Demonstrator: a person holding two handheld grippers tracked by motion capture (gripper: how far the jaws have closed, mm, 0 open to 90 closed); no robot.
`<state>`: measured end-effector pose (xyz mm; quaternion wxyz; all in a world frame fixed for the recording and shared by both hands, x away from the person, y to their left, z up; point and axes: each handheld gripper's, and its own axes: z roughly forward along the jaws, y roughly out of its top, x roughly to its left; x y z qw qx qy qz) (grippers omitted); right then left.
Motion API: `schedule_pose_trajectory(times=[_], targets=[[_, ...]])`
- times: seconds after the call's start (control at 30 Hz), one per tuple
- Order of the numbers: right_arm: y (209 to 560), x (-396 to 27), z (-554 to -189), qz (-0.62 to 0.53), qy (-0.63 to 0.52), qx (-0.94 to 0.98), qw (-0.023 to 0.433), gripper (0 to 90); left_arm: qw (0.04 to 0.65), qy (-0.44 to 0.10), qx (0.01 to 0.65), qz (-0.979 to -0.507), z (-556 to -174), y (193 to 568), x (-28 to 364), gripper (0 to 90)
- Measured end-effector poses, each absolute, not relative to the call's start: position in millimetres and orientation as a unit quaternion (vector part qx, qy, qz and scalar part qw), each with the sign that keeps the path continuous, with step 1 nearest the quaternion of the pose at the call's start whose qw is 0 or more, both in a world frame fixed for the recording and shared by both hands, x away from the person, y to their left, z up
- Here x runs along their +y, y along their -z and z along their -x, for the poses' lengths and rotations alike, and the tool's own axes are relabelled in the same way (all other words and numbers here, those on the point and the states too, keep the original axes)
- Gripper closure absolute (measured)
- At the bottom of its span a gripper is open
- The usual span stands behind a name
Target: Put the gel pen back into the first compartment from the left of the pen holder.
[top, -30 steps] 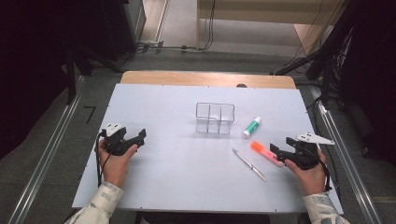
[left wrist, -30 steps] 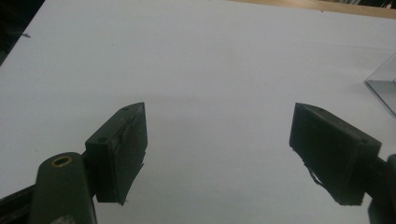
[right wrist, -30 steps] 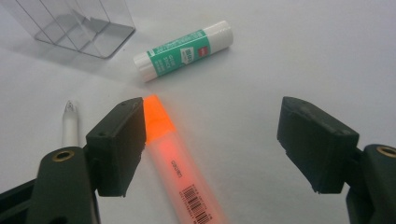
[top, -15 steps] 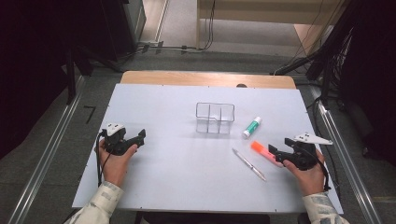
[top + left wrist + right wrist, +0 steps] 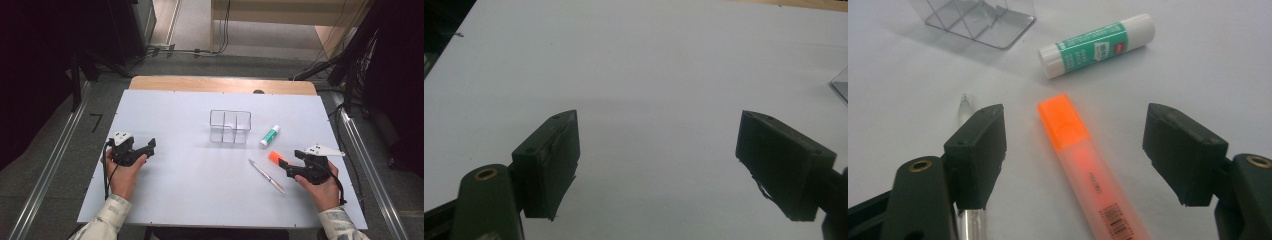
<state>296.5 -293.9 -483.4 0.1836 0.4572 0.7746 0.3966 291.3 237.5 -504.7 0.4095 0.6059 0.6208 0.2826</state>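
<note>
An orange highlighter lies on the white board between the jaws of my right gripper. Those jaws stand wide and have just been closing slightly, and neither pad touches the highlighter. From above, the right gripper sits low at the right with the highlighter at its tips. A green-and-white glue stick lies just beyond, and a clear pen runs under the left jaw. My left gripper rests at the left, open over bare board.
A clear plastic divided organiser stands at the middle of the white board, left of the glue stick. The pen lies slanted left of the right gripper. A wooden table edge shows behind the board.
The right gripper has crept slightly toward the highlighter. The left hand and its gripper have kept still.
</note>
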Motion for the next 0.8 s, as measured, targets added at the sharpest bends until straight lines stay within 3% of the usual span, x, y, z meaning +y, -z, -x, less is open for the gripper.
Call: schedule_pose_trajectory(times=[0.8], targets=[[492, -270, -291, -0.430, -0.398, 0.793, 0.167, 35.0, 0.410, -0.281, 0.622, -0.605, -293, 506, 237, 18.2]])
